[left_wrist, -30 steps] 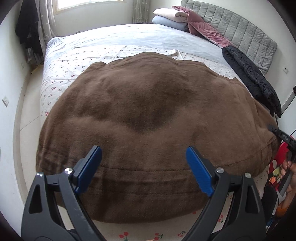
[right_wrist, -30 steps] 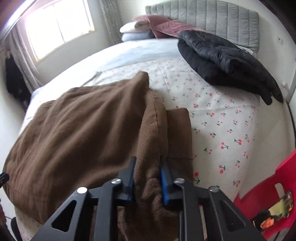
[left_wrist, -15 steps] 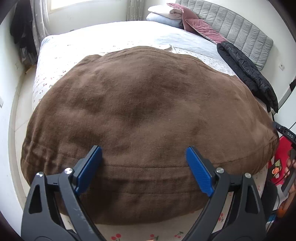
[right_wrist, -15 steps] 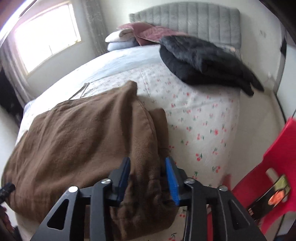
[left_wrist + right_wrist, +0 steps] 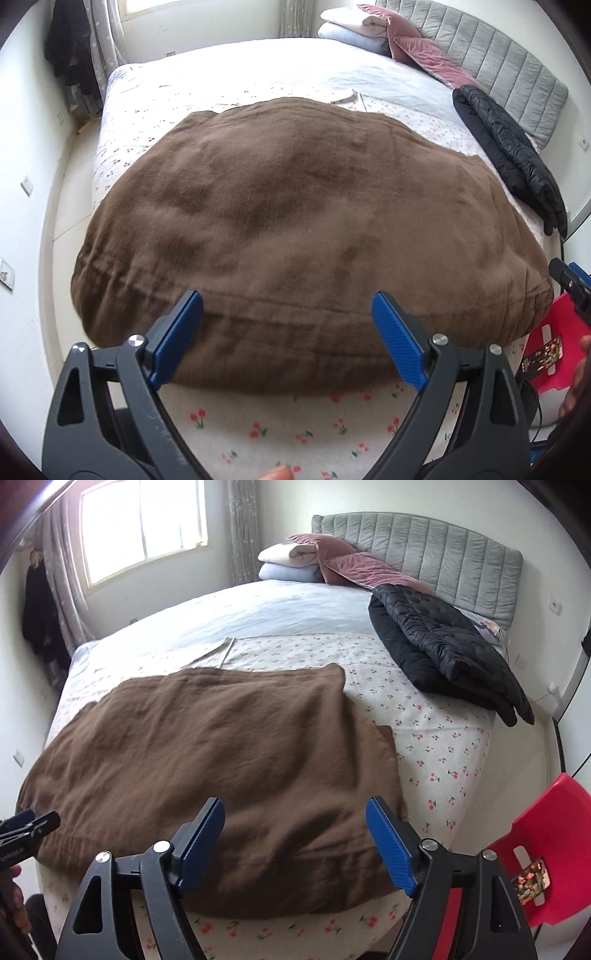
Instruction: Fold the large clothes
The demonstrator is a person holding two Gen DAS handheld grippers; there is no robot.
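A large brown garment (image 5: 295, 221) lies folded flat on the cherry-print bed sheet (image 5: 280, 435), near the bed's front edge. It also shows in the right wrist view (image 5: 207, 760). My left gripper (image 5: 288, 332) is open and empty, just above the garment's near hem. My right gripper (image 5: 295, 834) is open and empty, above the garment's near right corner. The right gripper's tip (image 5: 569, 280) shows at the right edge of the left wrist view. The left gripper's tip (image 5: 26, 827) shows at the left edge of the right wrist view.
A black puffer jacket (image 5: 443, 646) lies folded at the bed's far right. Pillows and a pink blanket (image 5: 332, 561) sit against the grey headboard (image 5: 424, 546). A red plastic chair (image 5: 546, 849) stands by the bed's right front corner. Dark clothes (image 5: 37, 609) hang by the window.
My right gripper opened and let go of the brown garment's fold, which dropped flat on the bed. Both grippers drew back a little toward the front edge.
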